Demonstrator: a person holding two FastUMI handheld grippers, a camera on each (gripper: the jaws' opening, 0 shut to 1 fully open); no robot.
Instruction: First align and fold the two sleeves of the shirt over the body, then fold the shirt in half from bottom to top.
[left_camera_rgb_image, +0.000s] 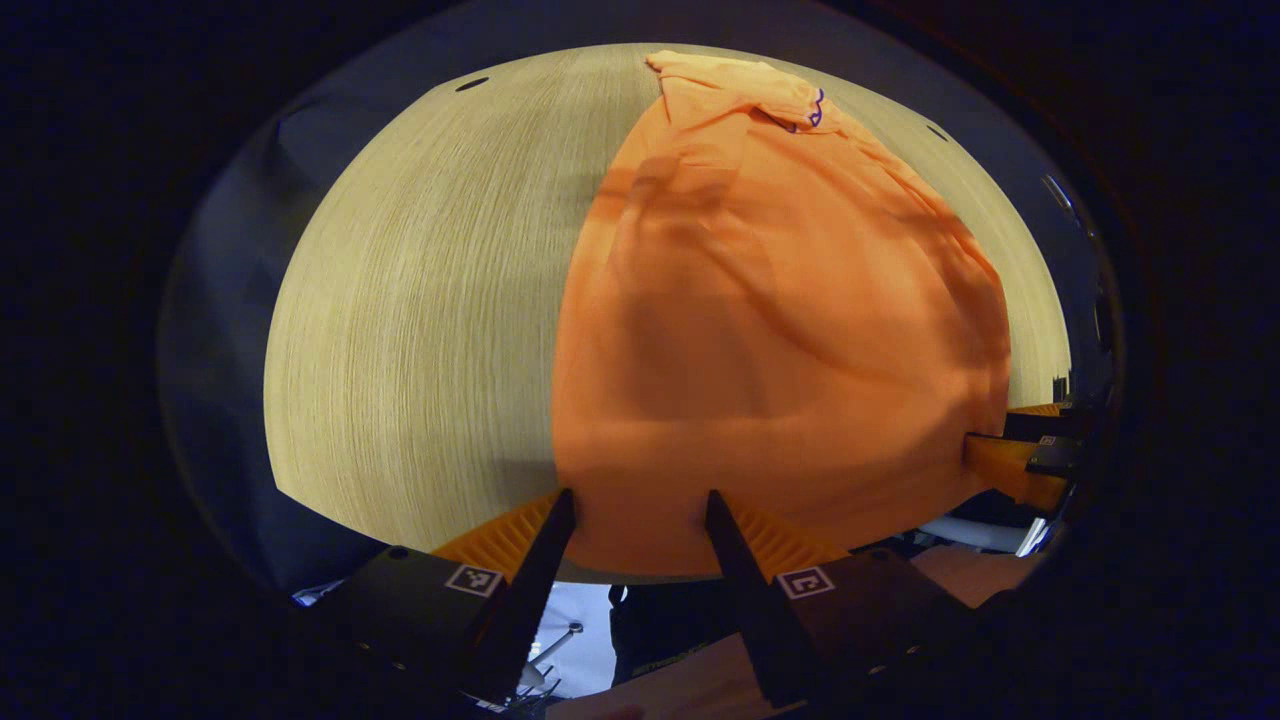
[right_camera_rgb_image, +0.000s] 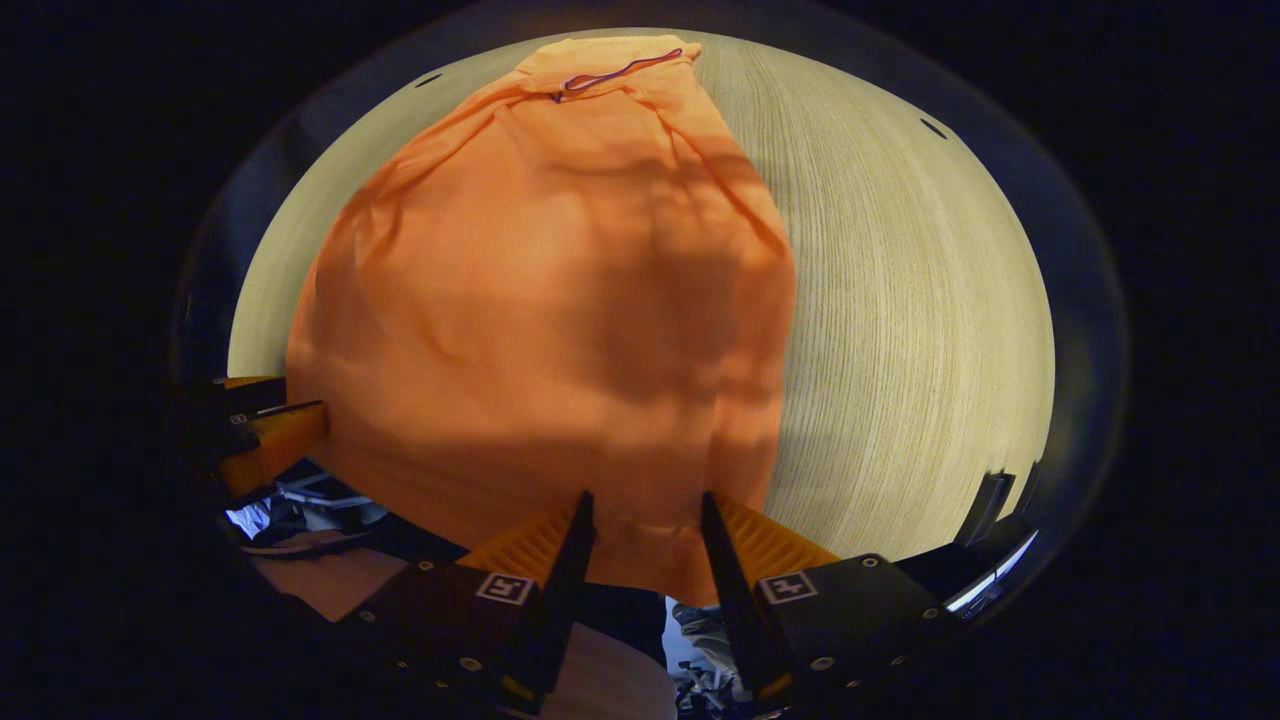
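An orange shirt (left_camera_rgb_image: 780, 320) lies lengthwise on the wooden table (left_camera_rgb_image: 420, 320), with its collar (left_camera_rgb_image: 790, 100) at the far end and its sleeves folded in over the body. My left gripper (left_camera_rgb_image: 640, 505) stands open at the shirt's near hem, one finger on each side of the left corner. In the right gripper view the shirt (right_camera_rgb_image: 560, 300) runs away from me, and my right gripper (right_camera_rgb_image: 645, 505) is open at the hem's other corner, where the cloth hangs slightly over the table's front edge. Each gripper appears at the side of the other's view: the right gripper (left_camera_rgb_image: 1030, 455) and the left gripper (right_camera_rgb_image: 265, 430).
Bare table (right_camera_rgb_image: 900, 320) stretches out on both sides of the shirt. The front edge of the table runs just under both grippers. Below it I see the floor and parts of the person holding the grippers.
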